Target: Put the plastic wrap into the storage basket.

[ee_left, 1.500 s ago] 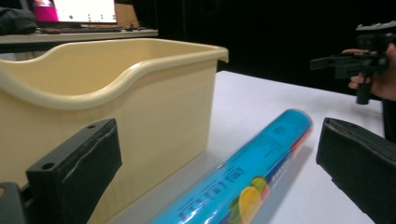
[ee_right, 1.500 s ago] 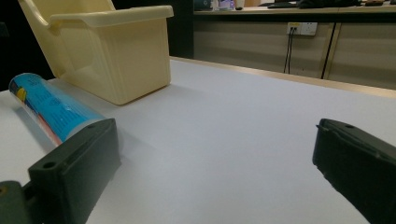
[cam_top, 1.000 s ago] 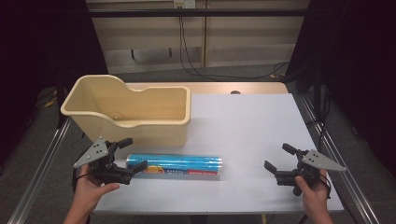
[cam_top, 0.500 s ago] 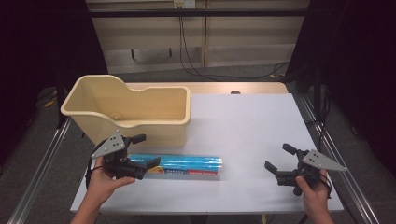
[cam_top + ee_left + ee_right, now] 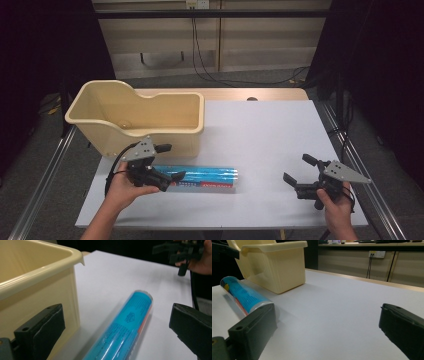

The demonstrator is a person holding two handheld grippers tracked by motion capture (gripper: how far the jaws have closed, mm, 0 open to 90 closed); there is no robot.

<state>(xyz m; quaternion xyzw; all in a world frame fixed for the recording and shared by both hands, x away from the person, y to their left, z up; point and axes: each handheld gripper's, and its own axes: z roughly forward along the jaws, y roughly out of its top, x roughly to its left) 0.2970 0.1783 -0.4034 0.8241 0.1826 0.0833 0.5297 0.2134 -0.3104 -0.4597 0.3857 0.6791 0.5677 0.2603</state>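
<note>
The left gripper (image 5: 167, 162) has its fingers (image 5: 42, 330) spread wide, one on each side of the near end of a blue tube (image 5: 202, 178), not touching it. The tube is a clear, glossy cylinder with a bright blue printed label and a red strip along its underside, lying flat on the white surface (image 5: 265, 135). At its 11 o'clock stands a cream plastic tub (image 5: 135, 117). Far off at 3 o'clock, the right gripper (image 5: 299, 170) hovers with fingers (image 5: 254, 332) spread, holding nothing.
</note>
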